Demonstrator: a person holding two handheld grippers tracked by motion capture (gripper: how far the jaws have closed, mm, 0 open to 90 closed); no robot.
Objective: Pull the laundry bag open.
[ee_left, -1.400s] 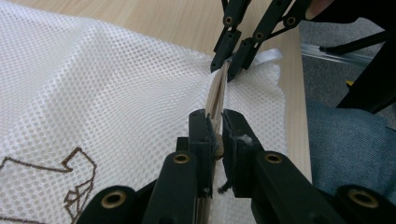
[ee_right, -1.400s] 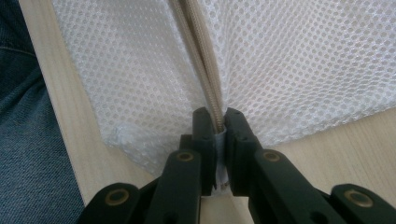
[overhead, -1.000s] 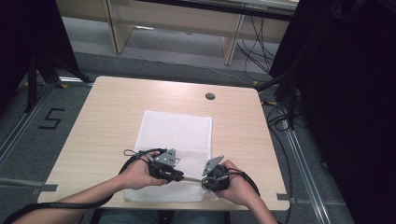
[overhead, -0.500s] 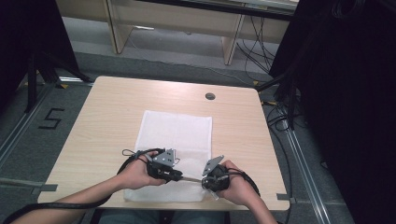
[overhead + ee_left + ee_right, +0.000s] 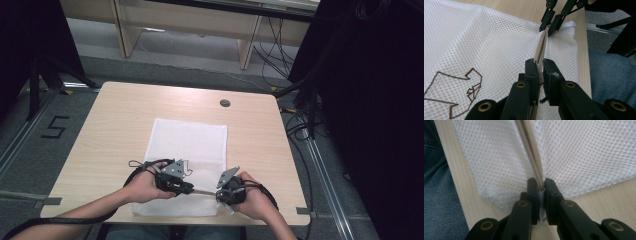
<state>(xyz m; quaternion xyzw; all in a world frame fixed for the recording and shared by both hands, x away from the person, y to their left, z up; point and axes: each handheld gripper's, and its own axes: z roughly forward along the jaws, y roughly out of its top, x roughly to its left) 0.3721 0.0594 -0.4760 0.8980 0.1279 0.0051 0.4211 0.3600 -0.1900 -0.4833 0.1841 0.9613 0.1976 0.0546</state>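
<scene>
A white mesh bag (image 5: 190,140) lies flat on the wooden table (image 5: 120,115), with a beige zipper (image 5: 205,190) along its near edge. My left gripper (image 5: 192,189) is shut on the zipper's left part and my right gripper (image 5: 220,192) on its right end. In the left gripper view the jaws (image 5: 539,67) pinch the zipper (image 5: 541,47), which runs taut and raised to the other gripper (image 5: 549,27). The right gripper view has the right gripper (image 5: 540,186) clamped on the zipper (image 5: 531,152) near the bag's corner, with mesh (image 5: 586,152) falling away on both sides.
A brown printed logo (image 5: 461,87) marks the mesh. The table's near edge (image 5: 456,185) is close behind the grippers, with the person's jeans (image 5: 436,182) below it. A round cable hole (image 5: 225,103) sits at the table's far side. Cables trail from both grippers.
</scene>
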